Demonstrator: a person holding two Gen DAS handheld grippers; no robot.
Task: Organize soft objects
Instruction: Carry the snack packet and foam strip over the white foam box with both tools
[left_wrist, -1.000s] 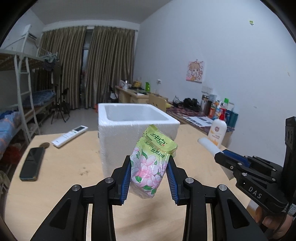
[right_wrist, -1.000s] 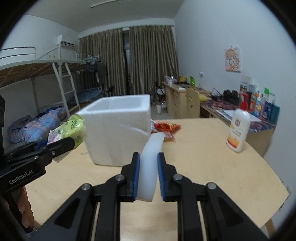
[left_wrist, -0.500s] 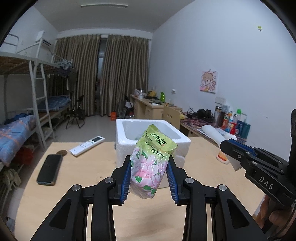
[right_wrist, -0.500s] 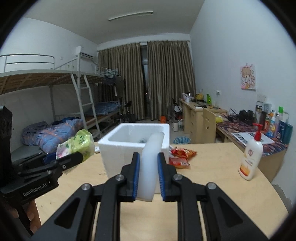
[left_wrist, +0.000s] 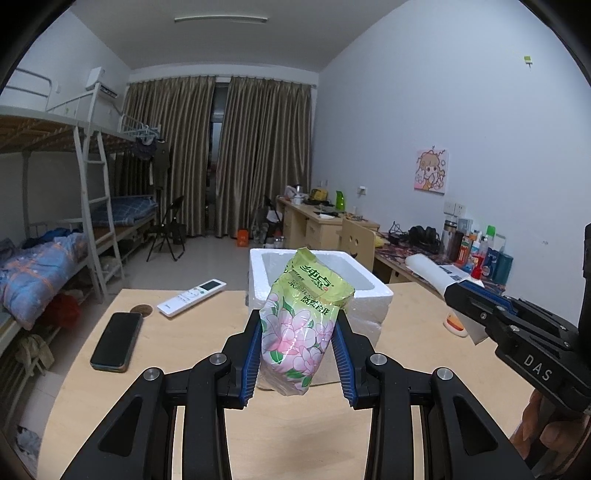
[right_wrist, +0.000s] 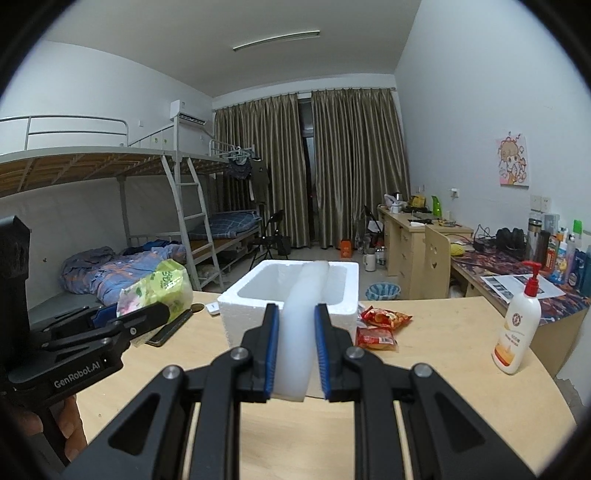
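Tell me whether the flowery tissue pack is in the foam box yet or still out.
Out. The tissue pack is clamped between the left gripper's fingers, held up in front of the foam box.

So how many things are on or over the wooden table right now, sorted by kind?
Foam box: 1
Soft packs held: 2, flowered pack, white roll
Red snack bags: 2
Lotion bottle: 1
Phone: 1
Remote: 1
Total: 8

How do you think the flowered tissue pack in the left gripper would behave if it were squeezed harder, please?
The tissue pack probably gives softly: its film narrows between the left gripper's blue pads. It looks light, standing upright from a low grip. The glossy wrapper may slip.
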